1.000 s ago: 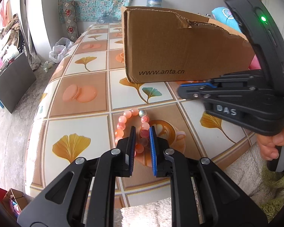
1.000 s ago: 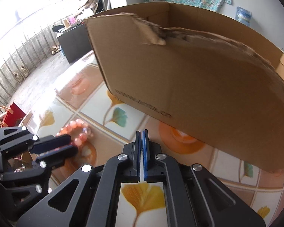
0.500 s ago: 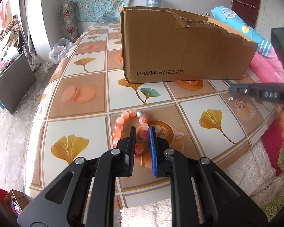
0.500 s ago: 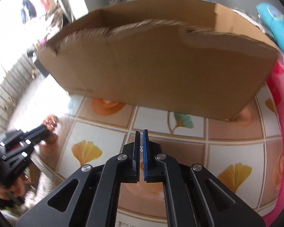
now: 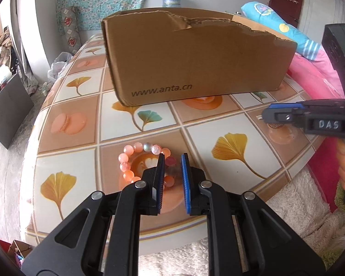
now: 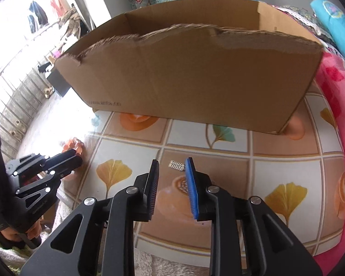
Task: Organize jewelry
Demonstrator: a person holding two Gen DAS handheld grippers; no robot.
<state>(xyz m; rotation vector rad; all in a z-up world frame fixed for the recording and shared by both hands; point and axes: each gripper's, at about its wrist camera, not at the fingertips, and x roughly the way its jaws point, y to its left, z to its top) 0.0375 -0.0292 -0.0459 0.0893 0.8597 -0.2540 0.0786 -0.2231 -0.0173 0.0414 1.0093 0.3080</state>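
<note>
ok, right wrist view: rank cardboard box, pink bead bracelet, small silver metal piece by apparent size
1. Brown cardboard box, by far largest.
2. Pink bead bracelet, partly hidden behind the left gripper.
3. Small silver metal piece, smallest, though closer than the bracelet.

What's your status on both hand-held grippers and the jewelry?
Left hand-held gripper shut on bead bracelet. Right hand-held gripper jaws just opening over small metal piece, not gripping. Cardboard box behind, path clear.

Patterned tablecloth, pink blanket — blue pillow beyond.
</note>
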